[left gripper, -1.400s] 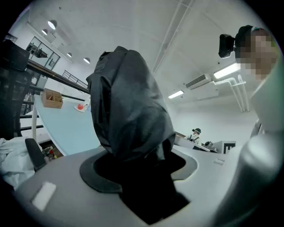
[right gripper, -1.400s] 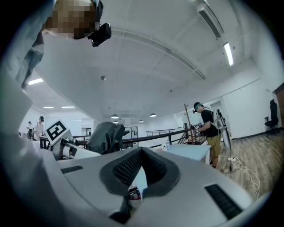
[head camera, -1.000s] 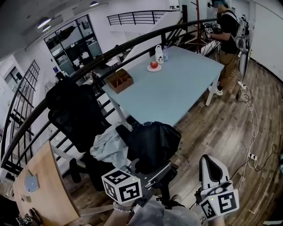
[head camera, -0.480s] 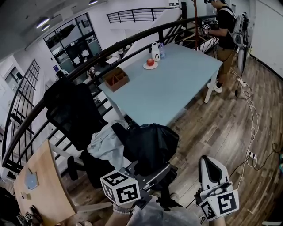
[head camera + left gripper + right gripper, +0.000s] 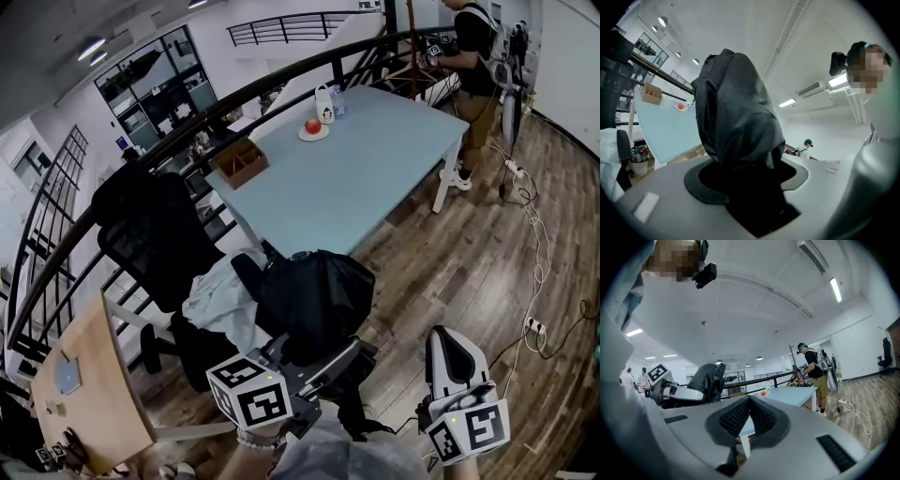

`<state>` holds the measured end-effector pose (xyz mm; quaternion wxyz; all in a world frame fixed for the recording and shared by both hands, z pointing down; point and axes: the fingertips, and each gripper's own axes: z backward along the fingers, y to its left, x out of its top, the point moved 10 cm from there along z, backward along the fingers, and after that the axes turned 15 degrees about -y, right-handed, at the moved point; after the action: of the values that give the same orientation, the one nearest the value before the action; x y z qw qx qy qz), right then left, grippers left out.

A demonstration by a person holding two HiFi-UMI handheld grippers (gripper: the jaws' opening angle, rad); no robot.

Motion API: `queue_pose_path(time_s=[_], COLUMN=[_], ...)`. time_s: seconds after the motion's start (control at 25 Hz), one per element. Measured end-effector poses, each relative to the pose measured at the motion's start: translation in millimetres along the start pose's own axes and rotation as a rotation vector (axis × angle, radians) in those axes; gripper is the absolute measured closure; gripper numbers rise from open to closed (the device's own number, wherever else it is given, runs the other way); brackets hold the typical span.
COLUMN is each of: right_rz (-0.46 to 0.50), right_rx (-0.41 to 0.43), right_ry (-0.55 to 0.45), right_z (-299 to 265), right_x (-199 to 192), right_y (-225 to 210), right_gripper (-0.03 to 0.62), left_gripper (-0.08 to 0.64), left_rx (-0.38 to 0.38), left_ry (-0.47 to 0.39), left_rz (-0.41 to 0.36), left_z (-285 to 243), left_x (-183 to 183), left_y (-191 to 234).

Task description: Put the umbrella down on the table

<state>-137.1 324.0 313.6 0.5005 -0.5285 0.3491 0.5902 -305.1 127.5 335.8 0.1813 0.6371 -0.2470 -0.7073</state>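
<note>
Umbrella (image 5: 314, 300) gripped in left gripper (image 5: 323, 361) jaws, near table (image 5: 375, 178) edge.

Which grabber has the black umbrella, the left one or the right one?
The left gripper: its jaws are clamped on the folded black umbrella. The right gripper has its jaws together with nothing between them.

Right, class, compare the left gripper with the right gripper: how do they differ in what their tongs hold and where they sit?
The left gripper has its tongs shut on the black umbrella; the right gripper has its tongs together on nothing. In the head view the umbrella's bundle juts from the left gripper, while the right gripper shows bare over the wooden floor. Both are held low, short of the blue table.
</note>
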Motion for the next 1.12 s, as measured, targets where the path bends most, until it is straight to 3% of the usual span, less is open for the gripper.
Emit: queue_pose_path(time_s=[1.12], right_rz=[0.044], right_rx=[-0.113], right_ry=[0.001], right_z=[3.1], right_x=[-0.9], right_y=[-54.9], right_gripper=[0.597], left_gripper=[0.279], left_rx=[-0.103], left_ry=[0.026], left_rz=[0.051], left_z=[-68.2], left_x=[-16.3], left_y=[10.3])
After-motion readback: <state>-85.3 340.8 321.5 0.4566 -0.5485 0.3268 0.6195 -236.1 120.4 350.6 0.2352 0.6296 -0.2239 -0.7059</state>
